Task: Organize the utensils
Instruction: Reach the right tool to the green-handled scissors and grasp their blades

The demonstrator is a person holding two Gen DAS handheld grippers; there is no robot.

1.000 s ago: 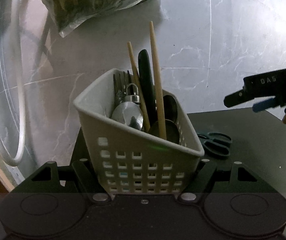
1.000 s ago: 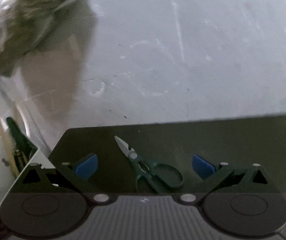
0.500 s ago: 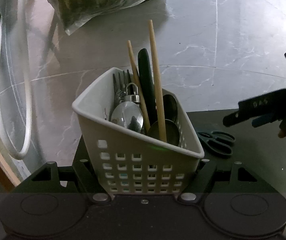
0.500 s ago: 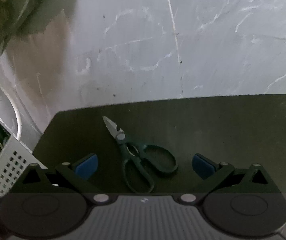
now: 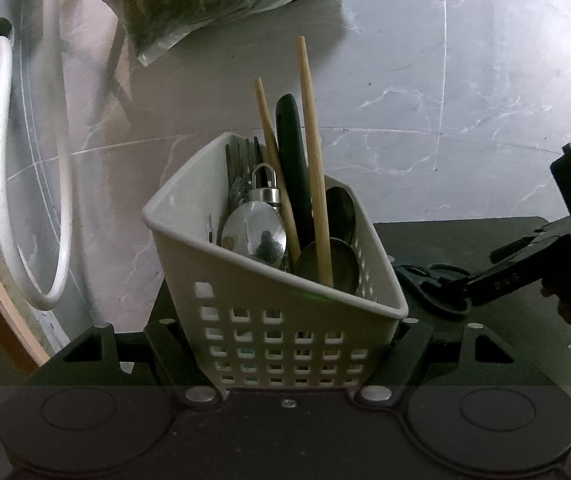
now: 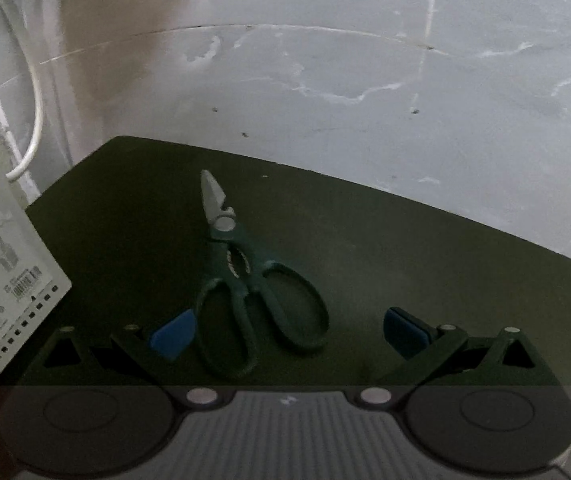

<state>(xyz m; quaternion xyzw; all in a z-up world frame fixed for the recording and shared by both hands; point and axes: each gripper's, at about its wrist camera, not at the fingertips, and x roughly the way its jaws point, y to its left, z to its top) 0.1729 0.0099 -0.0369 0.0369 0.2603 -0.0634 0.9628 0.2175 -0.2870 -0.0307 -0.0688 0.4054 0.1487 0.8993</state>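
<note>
The left gripper (image 5: pixel 285 364) gripped the basket (image 5: pixel 277 304) at frame centre while the right gripper (image 6: pixel 285 332), jaws released, straddled the scissors (image 6: pixel 245 292) on the bench (image 6: pixel 405 260), requiring closure on the handles next.

Grey marbled floor (image 6: pixel 365 80), dark table (image 6: pixel 405 264), white hose (image 5: pixel 1 160)

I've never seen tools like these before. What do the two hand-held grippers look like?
Both are black plastic. The right gripper has angled black fingers with blue pads. From the left wrist view it shows white lettering on a finger and a small green light. The left gripper has black fingers too; its pads are hidden.
</note>
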